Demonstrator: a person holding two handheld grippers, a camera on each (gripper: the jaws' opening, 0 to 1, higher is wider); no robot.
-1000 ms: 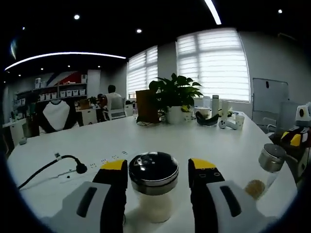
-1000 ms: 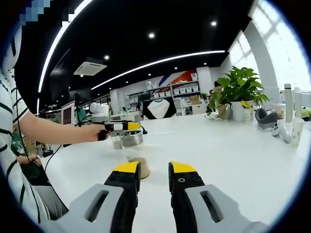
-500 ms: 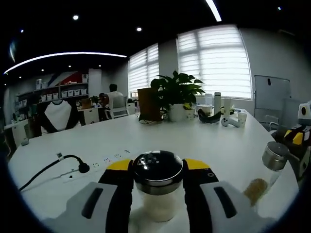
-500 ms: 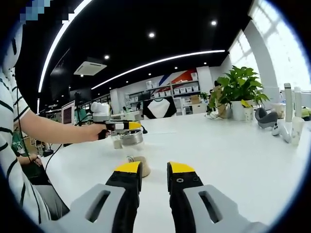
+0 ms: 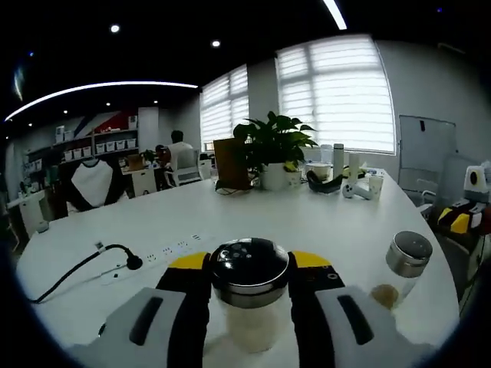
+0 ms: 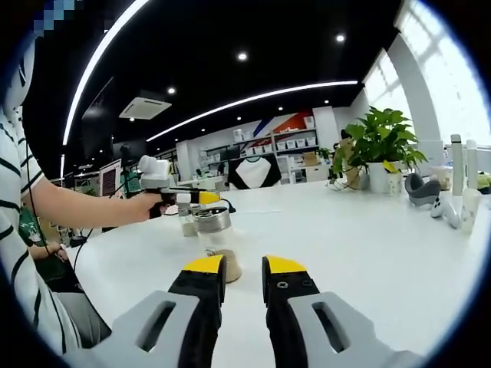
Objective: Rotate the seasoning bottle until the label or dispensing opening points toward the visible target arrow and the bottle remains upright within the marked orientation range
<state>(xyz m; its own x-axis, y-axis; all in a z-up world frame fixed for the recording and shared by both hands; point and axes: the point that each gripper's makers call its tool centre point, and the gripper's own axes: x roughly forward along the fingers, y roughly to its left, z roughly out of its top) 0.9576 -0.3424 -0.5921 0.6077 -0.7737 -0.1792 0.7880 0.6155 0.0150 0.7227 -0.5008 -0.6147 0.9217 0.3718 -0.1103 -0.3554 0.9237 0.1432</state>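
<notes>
Left hand-held gripper (image 5: 249, 270): we clamp the seasoning bottle (image 5: 248, 297) between our jaws, upright on the bench (image 5: 230, 218), ready to twist.
Right hand-held gripper (image 6: 242, 274): jaws narrow, empty, waiting just behind a second shaker (image 6: 214, 238).
Target arrow: we see none.

- Our left gripper (image 5: 249, 264), grey with yellow-tipped black jaws, has both jaws pressed against the sides of a chrome-capped glass seasoning bottle (image 5: 248, 295).
- In the right gripper view our bare left forearm (image 6: 84, 205) reaches across, hand on that gripper's handle.
- Our right gripper (image 6: 242, 268) points forward, its jaws a narrow gap apart, gripping nothing.
</notes>
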